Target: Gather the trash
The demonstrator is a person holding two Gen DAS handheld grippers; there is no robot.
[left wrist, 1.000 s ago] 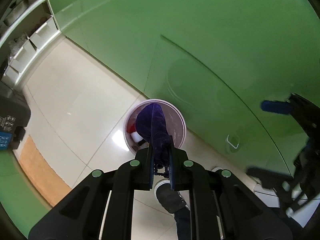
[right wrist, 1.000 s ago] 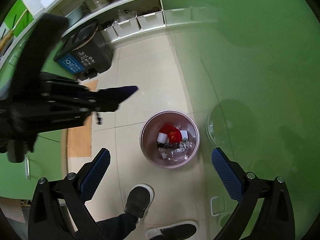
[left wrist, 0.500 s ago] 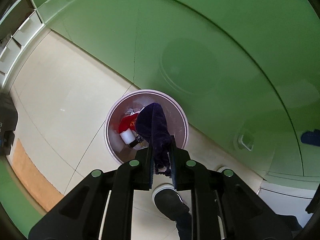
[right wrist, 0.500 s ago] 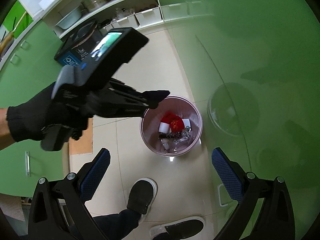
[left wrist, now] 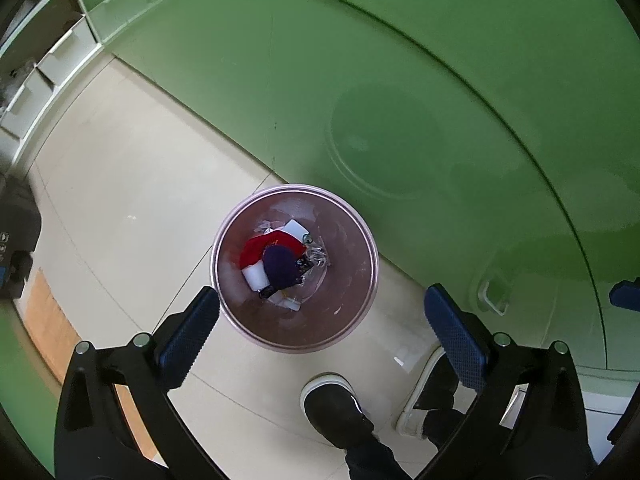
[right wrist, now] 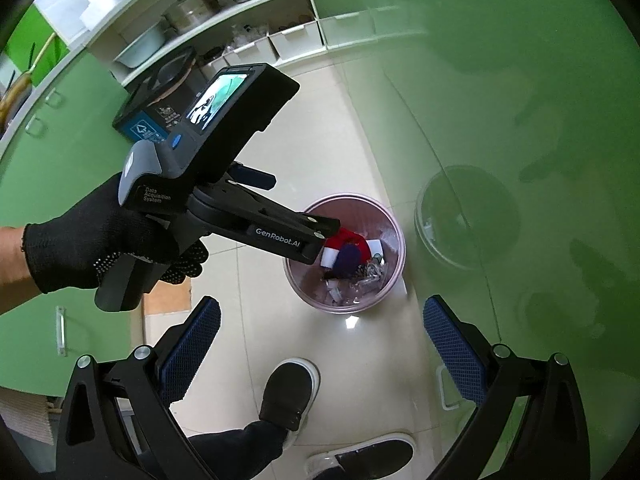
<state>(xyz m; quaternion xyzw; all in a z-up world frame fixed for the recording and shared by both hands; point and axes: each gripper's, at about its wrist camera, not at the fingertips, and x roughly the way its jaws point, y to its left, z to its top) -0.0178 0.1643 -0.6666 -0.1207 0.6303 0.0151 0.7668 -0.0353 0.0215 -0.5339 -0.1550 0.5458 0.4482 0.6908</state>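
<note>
A pink round trash bin (left wrist: 362, 240) stands on the tiled floor against a green cabinet; it also shows in the right wrist view (right wrist: 394, 240). A dark purple cloth item (left wrist: 282, 266) lies inside on red and white trash (left wrist: 256, 248), also seen in the right wrist view (right wrist: 347, 258). My left gripper (left wrist: 322, 330) is open and empty, high above the bin. My right gripper (right wrist: 320, 340) is open and empty, above the floor beside the bin. The left gripper's body (right wrist: 256, 224) reaches over the bin's rim in the right wrist view.
The person's dark shoes (left wrist: 336, 408) stand just in front of the bin. A dark recycling bin (right wrist: 160, 120) and white shelves with pots (right wrist: 248, 12) lie at the back. A tan mat (left wrist: 52, 320) lies on the floor at left.
My left gripper opened over the bin and the purple cloth item dropped from it into the trash. The right gripper stayed open.
</note>
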